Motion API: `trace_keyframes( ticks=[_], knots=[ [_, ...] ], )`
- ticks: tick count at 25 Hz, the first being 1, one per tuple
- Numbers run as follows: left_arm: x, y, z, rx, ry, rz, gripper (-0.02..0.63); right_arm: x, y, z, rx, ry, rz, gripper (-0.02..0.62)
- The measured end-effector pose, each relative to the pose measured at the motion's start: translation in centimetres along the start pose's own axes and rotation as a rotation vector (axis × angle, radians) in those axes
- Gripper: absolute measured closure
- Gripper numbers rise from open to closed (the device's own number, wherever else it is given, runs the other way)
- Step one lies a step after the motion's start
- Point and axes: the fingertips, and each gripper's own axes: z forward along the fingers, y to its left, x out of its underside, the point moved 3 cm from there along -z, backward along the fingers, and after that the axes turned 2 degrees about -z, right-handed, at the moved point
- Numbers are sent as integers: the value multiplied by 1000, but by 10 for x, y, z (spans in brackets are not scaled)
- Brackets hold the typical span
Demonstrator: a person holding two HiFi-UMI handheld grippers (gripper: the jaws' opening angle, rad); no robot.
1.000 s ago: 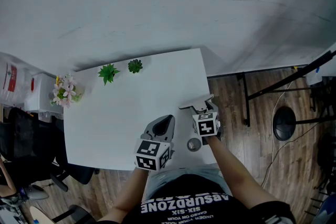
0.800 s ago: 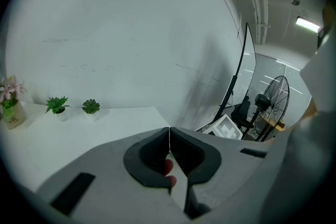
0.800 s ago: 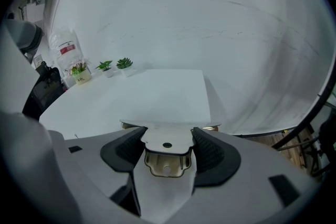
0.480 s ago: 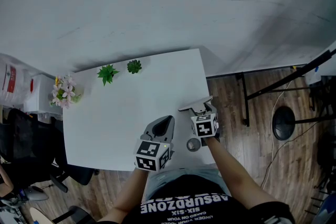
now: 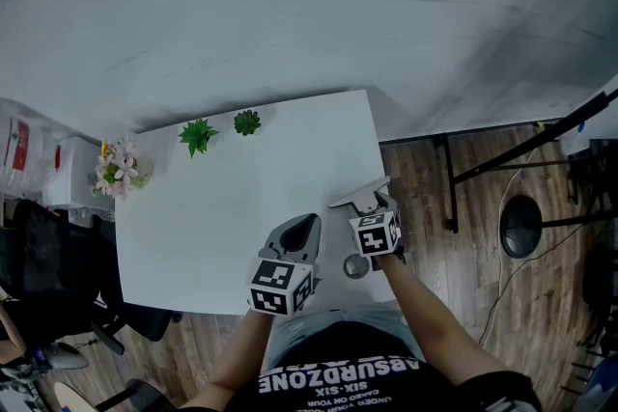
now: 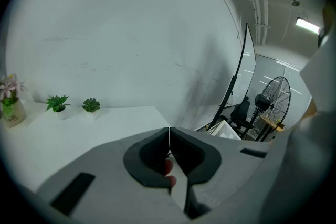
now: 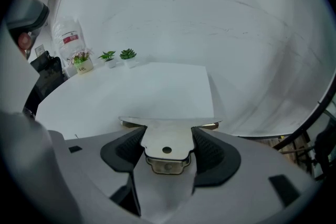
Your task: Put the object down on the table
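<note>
a: nearest first: the left gripper [image 6: 169, 140] is empty, jaws pressed together. at its 3 o'clock a small round grey thing [image 5: 356, 265] sits on the table [image 5: 222, 207]
b: and the right gripper [image 7: 167, 150]?
a: clamped on the narrow tang of a flat metal blade [image 7: 168, 126], held level above the table's 3 o'clock side
b: risks?
a: two, i'd judge: let go high and the thin plate clatters or skids, and the table edge is close at 3 o'clock, so it could slide off
b: heading?
a: in the head view its tang-to-edge axis runs toward 11 o'clock, wide edge leading, spread roughly 8 to 2, with the small plants [image 5: 247, 122] far beyond
</note>
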Motion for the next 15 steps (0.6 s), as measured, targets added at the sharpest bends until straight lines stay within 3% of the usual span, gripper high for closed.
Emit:
trace_keyframes(
  ticks=[15],
  knots=[
    [5, -1, -1, 11, 5, -6, 607, 6, 1, 5, -36, -56, 8, 307]
  ],
)
